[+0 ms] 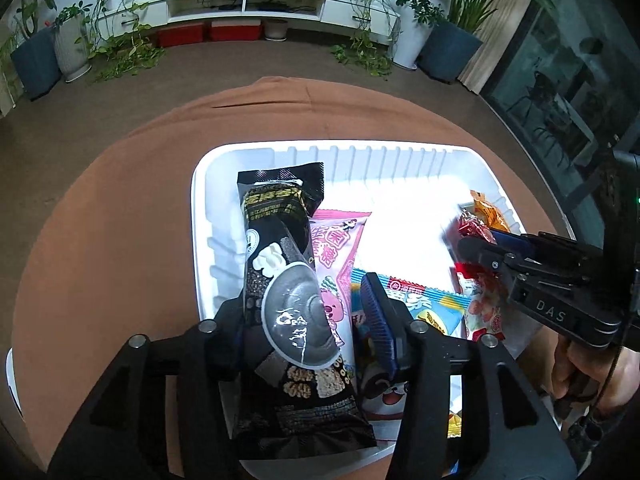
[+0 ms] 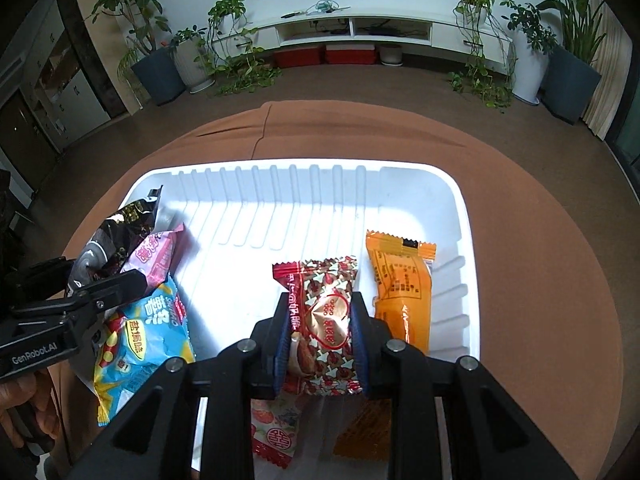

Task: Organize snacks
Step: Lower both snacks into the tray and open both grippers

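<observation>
Brown cloth covers the round tabletop [image 2: 540, 280], and on it sits a white ribbed tray [image 2: 460, 208], the landmark for everything else. At the tray's left side the left hand-held gripper [image 1: 304, 320] stands spread, its pads apart around a long black snack packet [image 1: 280, 272] without clearly pressing it; the left pad is hidden behind the packet. Beneath the packet lie a pink packet [image 1: 340, 248] and a light blue packet [image 2: 160, 332], both partly covered. Near the tray's right side the right hand-held gripper [image 2: 320, 336] pinches a red-and-white patterned snack [image 2: 328, 308], its lower end cut off by the frame. An orange packet [image 2: 400, 292] lies just beside it against the tray's right wall. More wrappers under the right hand-held gripper are too hidden to make out.
</observation>
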`<state>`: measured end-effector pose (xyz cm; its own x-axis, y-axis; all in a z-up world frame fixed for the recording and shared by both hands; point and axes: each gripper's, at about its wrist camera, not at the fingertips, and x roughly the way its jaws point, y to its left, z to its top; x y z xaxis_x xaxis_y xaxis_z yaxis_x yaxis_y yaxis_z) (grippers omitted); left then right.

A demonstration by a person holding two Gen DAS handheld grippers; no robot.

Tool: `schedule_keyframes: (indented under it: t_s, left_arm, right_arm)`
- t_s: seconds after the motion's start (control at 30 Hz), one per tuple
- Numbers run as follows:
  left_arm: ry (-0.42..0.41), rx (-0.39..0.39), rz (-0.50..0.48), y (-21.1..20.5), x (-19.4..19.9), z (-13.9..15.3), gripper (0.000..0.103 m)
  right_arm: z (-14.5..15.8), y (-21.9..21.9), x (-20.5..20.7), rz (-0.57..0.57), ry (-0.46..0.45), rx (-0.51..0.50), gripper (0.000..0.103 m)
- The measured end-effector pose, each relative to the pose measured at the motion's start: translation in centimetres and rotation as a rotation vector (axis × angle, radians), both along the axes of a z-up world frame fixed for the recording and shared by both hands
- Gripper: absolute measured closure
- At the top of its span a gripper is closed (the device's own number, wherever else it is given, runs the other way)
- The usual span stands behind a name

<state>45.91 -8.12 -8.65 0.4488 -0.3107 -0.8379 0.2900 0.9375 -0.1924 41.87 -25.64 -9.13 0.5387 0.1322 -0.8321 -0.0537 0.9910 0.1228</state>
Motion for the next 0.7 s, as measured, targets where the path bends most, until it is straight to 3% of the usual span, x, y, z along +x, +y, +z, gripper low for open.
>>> schedule_keyframes:
  t_s: [0.13, 0.2, 0.53, 0.7]
  left_arm:
    - [-0.003, -0.001, -0.005, -0.2, -0.2, 0.1, 0.05]
    - [-0.014, 0.001, -0.001, -0.2, -0.4, 0.4, 0.039]
    - [-0.065, -0.035, 0.01, 1.0, -2.5, 2.9, 0.026]
    - [-0.103, -0.053, -0.011, 1.8, -5.3, 4.9, 0.008]
  right_arm:
    - [0.2, 0.2, -0.2, -0.001, -0.004, 0.0, 0.072]
    - [0.5, 0.3, -0.4, 0.002, -0.015, -0.004, 0.065]
    - [3.1, -0.2, -2.2, -0.006, -0.08, -0.013, 0.042]
    - [4.6, -1.0, -4.7, -0.018, -0.11, 0.035, 0.029]
